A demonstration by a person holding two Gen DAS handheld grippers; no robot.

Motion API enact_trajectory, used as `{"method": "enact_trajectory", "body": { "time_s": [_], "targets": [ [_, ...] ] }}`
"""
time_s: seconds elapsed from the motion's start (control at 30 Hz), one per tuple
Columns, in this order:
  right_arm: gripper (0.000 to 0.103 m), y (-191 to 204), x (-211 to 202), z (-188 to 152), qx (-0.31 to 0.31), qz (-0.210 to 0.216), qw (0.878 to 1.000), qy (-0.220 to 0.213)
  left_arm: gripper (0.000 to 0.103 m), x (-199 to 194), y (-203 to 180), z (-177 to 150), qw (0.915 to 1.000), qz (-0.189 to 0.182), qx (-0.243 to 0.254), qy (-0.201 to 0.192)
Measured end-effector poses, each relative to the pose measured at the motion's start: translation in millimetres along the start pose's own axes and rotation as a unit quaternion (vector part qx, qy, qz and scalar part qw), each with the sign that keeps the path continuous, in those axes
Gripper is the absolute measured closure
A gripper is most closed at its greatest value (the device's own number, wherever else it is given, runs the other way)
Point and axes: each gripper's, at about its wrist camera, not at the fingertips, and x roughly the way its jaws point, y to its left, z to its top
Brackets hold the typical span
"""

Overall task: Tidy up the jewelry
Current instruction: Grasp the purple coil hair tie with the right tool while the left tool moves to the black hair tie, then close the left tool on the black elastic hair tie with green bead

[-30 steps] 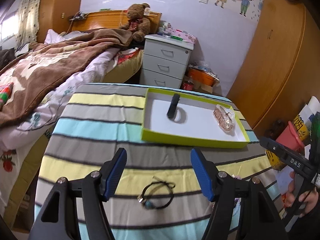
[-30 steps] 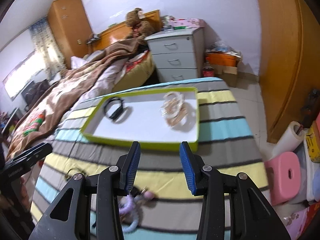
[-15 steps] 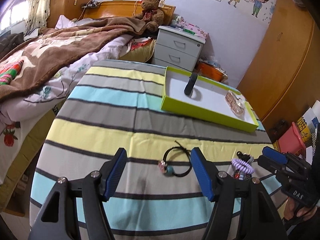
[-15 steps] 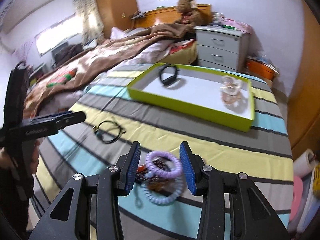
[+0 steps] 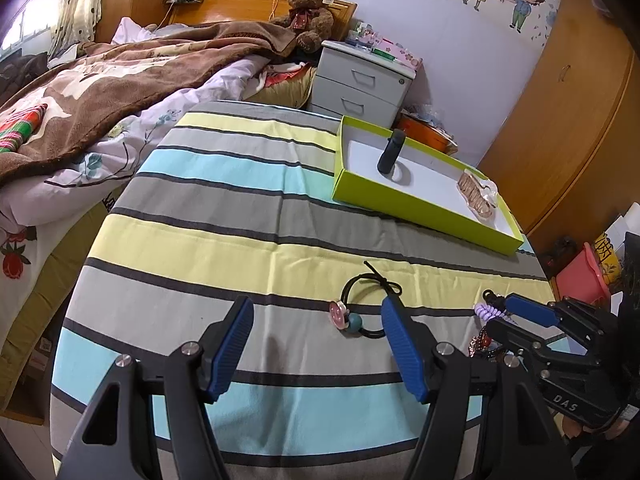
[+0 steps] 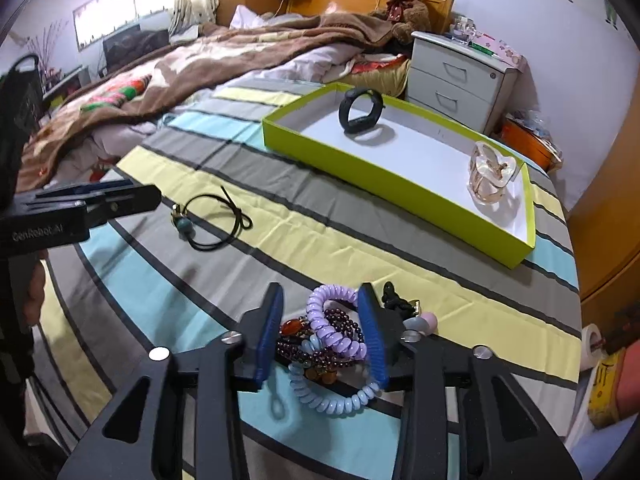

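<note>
A lime-green tray (image 5: 400, 200) (image 6: 360, 168) on the striped cloth holds a black wristband (image 5: 390, 156) (image 6: 358, 114) and a clear pinkish hair claw (image 5: 478, 196) (image 6: 490, 174). My right gripper (image 6: 320, 294) (image 5: 500, 316) is low over a jewelry pile. Its jaws are closing around a purple coil tie (image 6: 336, 336) and dark red beads (image 6: 296, 350), without a clear squeeze. A pale blue coil (image 6: 340, 400) lies just under them. My left gripper (image 5: 316, 308) (image 6: 148, 194) is open and empty. A black hair tie with pink and teal beads (image 5: 354, 322) (image 6: 186, 226) lies by its right finger.
A bed with a brown blanket (image 5: 120, 80) runs along the table's left side. A grey nightstand (image 5: 360, 84) and a teddy bear (image 5: 310, 16) stand behind the tray. A wooden wardrobe (image 5: 560, 120), a pink stool (image 5: 584, 276) and a paper roll (image 6: 592, 344) are on the right.
Both grippers have come down toward the cloth. The right one swung over the jewelry pile and its jaws narrowed around it. The hair tie now sits by the left gripper's right finger.
</note>
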Motion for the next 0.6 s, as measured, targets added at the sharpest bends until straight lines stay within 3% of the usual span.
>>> {"method": "enact_trajectory", "body": {
  "time_s": [0.27,0.37,0.6],
  "targets": [
    [0.081,-1,2,-2,-0.001,-0.019,1.0,0.011,0.035,10,0,0,0.9999,-0.004,0.002,0.016],
    [0.092,-1,-1,-2,0.0,-0.025,1.0,0.006,0.035,12,0,-1,0.9998,-0.003,0.005,0.019],
    [0.093,-11,-8,-3,0.029,-0.012,0.999,-0.008,0.035,22,0,1,0.9995,-0.002,0.004,0.032]
  ]
}}
